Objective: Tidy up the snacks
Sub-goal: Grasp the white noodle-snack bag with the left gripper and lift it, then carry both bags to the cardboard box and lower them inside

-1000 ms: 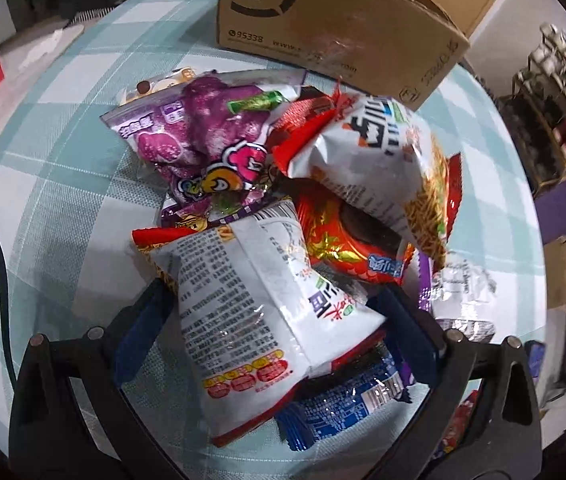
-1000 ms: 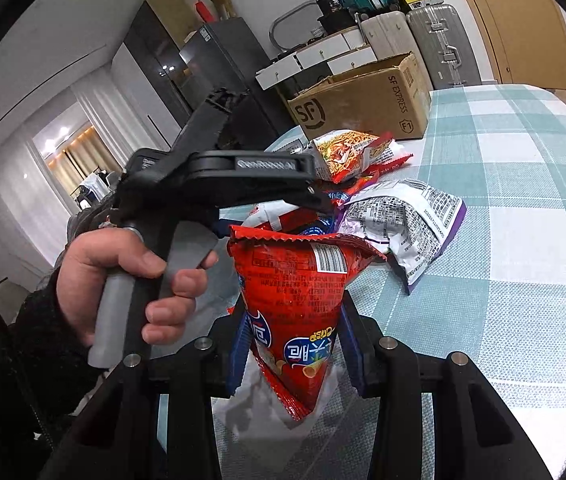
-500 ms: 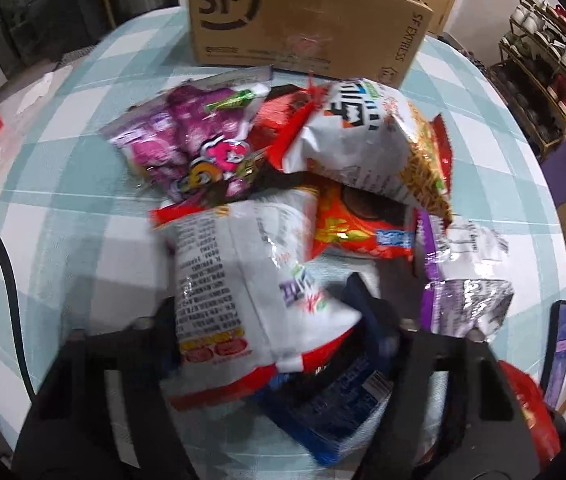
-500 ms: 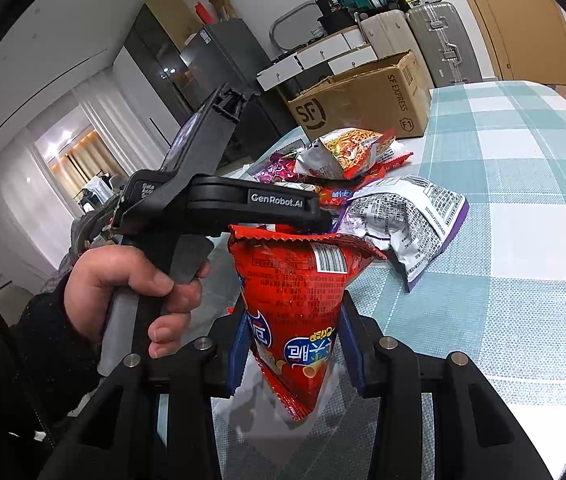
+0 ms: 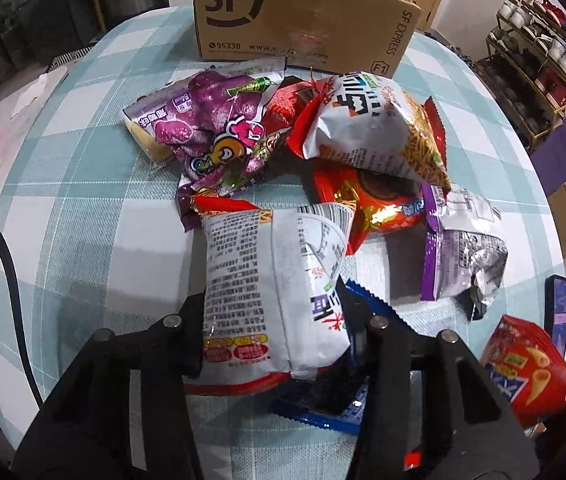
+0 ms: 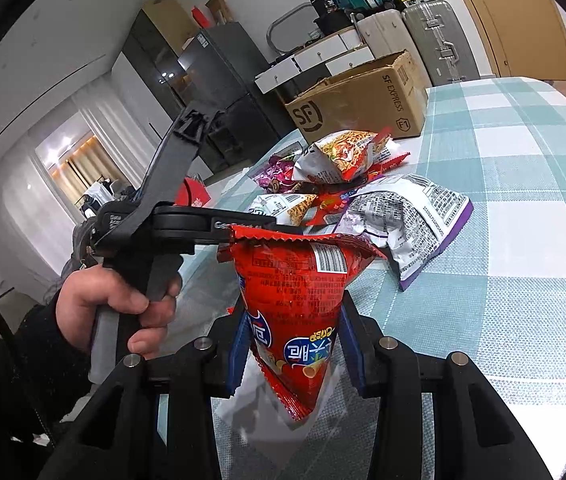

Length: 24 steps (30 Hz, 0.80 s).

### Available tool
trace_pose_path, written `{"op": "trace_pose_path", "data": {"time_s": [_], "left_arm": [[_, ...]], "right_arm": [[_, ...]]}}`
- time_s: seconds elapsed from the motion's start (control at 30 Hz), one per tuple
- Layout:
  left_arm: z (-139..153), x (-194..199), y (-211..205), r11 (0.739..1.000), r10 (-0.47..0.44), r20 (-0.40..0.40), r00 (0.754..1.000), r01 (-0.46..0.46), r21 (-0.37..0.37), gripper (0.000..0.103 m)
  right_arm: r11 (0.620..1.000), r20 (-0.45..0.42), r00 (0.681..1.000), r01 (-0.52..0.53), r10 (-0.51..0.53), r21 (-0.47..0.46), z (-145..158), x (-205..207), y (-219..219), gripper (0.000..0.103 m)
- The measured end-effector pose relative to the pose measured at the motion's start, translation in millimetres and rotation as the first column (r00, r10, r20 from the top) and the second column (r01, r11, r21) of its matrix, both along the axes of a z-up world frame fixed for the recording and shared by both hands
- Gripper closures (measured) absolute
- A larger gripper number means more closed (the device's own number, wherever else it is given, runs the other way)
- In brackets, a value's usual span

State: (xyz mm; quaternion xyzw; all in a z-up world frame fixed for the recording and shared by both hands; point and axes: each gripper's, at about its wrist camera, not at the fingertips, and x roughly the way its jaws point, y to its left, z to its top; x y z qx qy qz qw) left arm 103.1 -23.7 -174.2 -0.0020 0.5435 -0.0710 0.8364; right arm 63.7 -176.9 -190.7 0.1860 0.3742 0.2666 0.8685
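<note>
The left gripper [image 5: 273,316], wide open a second ago, is now pinching the white snack bag [image 5: 271,284] above the table's pile, while the right gripper [image 6: 291,350] is still clamping the red chip bag [image 6: 299,304].

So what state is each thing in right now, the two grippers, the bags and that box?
Left gripper: shut on the white snack bag.
Right gripper: shut on the red crisp bag, held off the table.
Cardboard box: top flaps open, standing on the checked tablecloth.
Purple snack bag: sealed, lying in the pile.
Silver and purple bag: crumpled, lying flat.
</note>
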Motion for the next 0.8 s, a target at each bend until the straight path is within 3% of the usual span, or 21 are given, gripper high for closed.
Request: {"op": "trace_pose_path", "data": {"time_s": [0.37,0.67,0.8], "left_arm": [[19.3,-13.2,8.6,1.0,-0.003,0.049,0.999,0.003,0.007,0.058],[62.5,-34.4,15.9,0.999,-0.048,0.161,0.986,0.046,0.018,0.058],[86.0,-43.3,24.7,0.997,-0.071,0.192,0.979,0.073,-0.004,0.058]], "right_arm": [[1.0,0.003,1.0,0.006,-0.006,-0.002,1.6,-2.5,-0.6,0.062],[1.0,0.042,0.999,0.02,-0.02,-0.017,7.8,-8.9,-0.2,0.062],[0.999,0.042,0.998,0.043,-0.044,0.024,9.4,-11.3,-9.2,0.062]]}}
